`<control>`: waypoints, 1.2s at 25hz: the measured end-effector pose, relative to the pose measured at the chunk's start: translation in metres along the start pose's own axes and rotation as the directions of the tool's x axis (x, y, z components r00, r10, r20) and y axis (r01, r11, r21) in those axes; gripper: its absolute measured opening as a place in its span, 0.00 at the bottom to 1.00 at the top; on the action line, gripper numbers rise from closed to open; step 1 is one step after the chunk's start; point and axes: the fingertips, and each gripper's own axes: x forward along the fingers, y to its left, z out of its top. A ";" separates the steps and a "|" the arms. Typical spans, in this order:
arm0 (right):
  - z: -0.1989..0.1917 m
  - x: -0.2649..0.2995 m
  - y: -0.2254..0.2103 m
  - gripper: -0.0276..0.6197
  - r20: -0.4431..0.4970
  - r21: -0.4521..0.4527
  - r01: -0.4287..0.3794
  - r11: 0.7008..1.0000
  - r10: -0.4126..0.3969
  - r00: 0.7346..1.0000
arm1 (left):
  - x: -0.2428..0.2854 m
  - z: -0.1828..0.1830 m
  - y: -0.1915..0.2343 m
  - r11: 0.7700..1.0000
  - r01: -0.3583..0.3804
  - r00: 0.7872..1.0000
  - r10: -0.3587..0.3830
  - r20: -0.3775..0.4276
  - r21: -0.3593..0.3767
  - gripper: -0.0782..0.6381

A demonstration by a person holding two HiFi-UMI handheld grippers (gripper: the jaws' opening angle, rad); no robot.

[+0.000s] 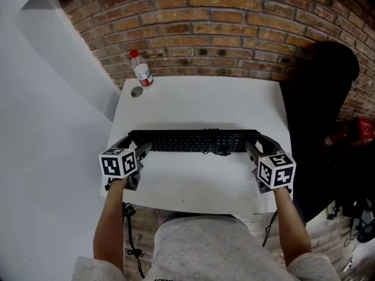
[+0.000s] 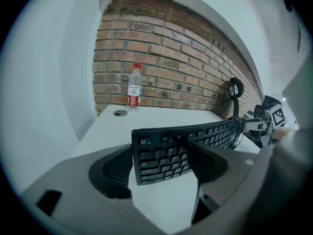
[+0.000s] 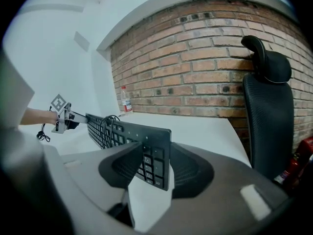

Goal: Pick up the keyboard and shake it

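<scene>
A black keyboard (image 1: 193, 140) is held across the near half of the white table (image 1: 199, 98), tipped up on its long edge with the keys toward me. My left gripper (image 1: 136, 145) is shut on its left end (image 2: 166, 153), one pad on the keys and one behind. At the other end (image 3: 154, 155) my right gripper (image 1: 258, 144) is shut in the same way. The keyboard's cable (image 3: 105, 124) is bunched in loops on top of the keys near the middle.
A clear water bottle (image 1: 142, 70) with a red cap stands at the table's far left corner, with a small round grey disc (image 1: 136, 91) beside it. A brick wall runs behind the table. A black office chair (image 1: 319, 110) stands close to the table's right side.
</scene>
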 end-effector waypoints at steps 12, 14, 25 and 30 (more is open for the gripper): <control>-0.009 -0.013 0.011 0.31 -0.012 -0.012 0.037 0.999 -0.037 0.999 | -0.011 -0.008 -0.003 1.000 0.025 1.000 -0.025 0.005 0.004 0.58; -0.012 -0.016 0.014 0.31 -0.019 -0.015 0.049 0.999 -0.049 0.999 | -0.014 -0.010 -0.002 0.999 0.033 0.999 -0.033 0.002 0.008 0.58; -0.023 -0.034 0.027 0.32 -0.043 -0.033 0.120 0.992 -0.121 0.992 | -0.028 -0.022 -0.005 0.997 0.070 0.997 -0.069 -0.022 0.036 0.58; -0.030 -0.041 0.031 0.32 -0.054 -0.032 0.149 0.988 -0.151 0.987 | -0.034 -0.029 -0.006 0.996 0.080 0.997 -0.079 -0.027 0.049 0.58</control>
